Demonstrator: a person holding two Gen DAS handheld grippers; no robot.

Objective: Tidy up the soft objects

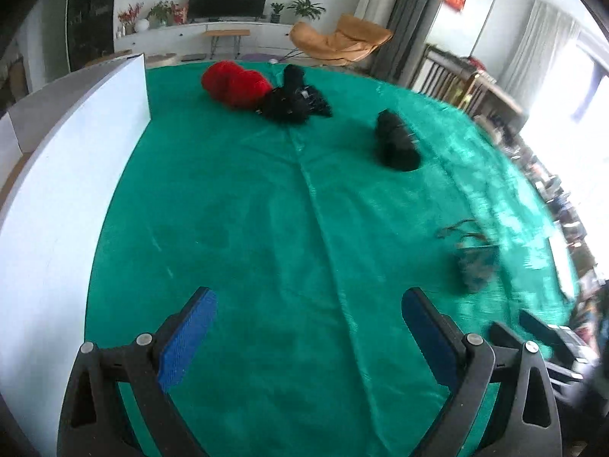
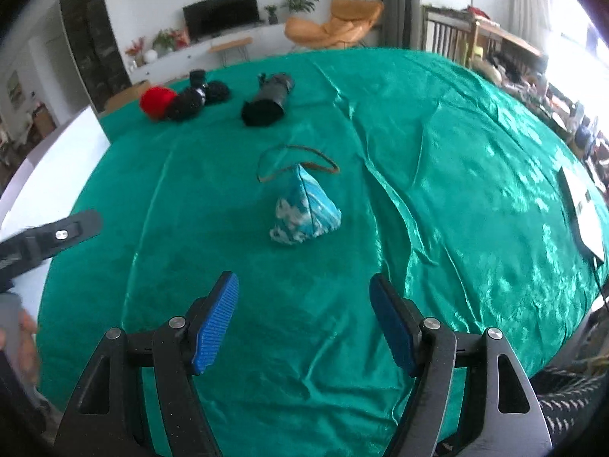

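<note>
The blue pouch [image 2: 306,209] sits near the middle of the green bench [image 2: 456,190]. The black roll [image 2: 266,103], black bundle [image 2: 198,99] and red hat [image 2: 156,103] lie toward the far left corner. I judge nothing is sorted yet. My right tongs [image 2: 303,320] and left tongs [image 1: 309,339] are both released and empty.

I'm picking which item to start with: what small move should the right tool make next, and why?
Probably ease the right tool forward and down toward the blue-and-white pouch. Its jaws stand open and empty, and the pouch sits alone on the green cloth, straight ahead and nearer than the other soft items.
</note>
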